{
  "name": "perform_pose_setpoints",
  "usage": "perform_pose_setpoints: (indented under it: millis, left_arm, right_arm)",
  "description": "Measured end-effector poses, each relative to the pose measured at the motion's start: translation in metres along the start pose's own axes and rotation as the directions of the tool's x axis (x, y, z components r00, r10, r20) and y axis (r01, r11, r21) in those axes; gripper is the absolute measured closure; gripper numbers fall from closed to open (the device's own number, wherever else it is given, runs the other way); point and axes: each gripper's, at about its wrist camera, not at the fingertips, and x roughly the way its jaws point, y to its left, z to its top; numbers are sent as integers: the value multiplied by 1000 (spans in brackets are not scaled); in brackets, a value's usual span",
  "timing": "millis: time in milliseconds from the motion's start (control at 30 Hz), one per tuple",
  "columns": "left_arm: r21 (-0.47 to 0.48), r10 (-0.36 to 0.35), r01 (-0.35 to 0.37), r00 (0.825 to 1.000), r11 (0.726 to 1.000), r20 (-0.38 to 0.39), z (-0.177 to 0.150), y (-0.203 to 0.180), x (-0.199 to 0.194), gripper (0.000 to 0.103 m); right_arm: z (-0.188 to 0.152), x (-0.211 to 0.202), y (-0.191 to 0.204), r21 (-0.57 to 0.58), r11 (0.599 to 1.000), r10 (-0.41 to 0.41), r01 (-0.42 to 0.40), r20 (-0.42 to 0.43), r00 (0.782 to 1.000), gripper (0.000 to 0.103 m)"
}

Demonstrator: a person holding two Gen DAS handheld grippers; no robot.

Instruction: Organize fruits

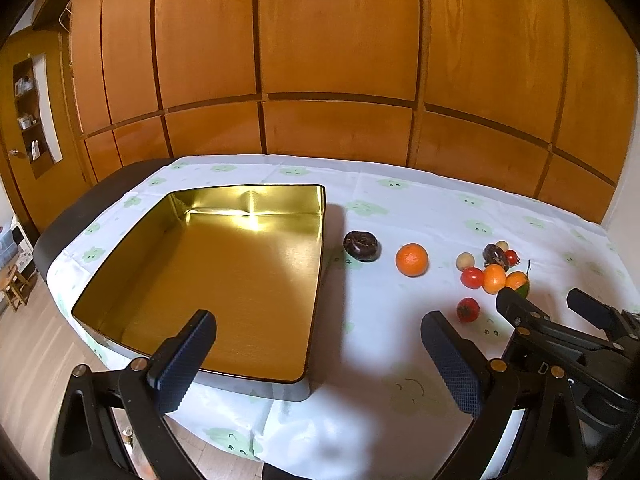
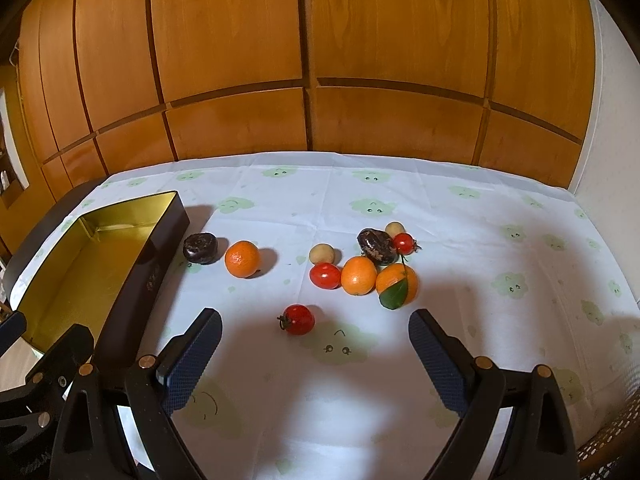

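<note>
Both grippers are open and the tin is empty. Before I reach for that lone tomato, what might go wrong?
1. The lone tomato is round and lies free on the tablecloth; the right gripper may nudge it away as it closes.
2. The cluster behind is tight: the leafy orange touches the middle orange, so overreaching may scatter them.
3. The left gripper hovers at the tin's right edge, in the drop path.

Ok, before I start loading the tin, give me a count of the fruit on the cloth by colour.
Orange: 3, one alone, one in the cluster, one with a green leaf
Red: 3, nearest, middle, far
Dark brown: 2, by the tin, in the cluster
Pale tan: 2
Total: 10, none in the tin yet.
</note>
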Motion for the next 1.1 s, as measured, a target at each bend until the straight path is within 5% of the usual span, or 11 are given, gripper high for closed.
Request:
perform_pose_setpoints:
  millis: [767, 1100]
  left_arm:
    - [6, -92, 92, 996, 996, -24, 1, -7, -2, 0]
    - [55, -79, 79, 997, 995, -14, -3, -13, -3, 0]
  right_arm:
    - [0, 3, -8, 4, 1000, -5, 5, -2, 1000, 7]
    - [0, 2, -10, 1, 1000, -5, 5, 3, 1000, 7]
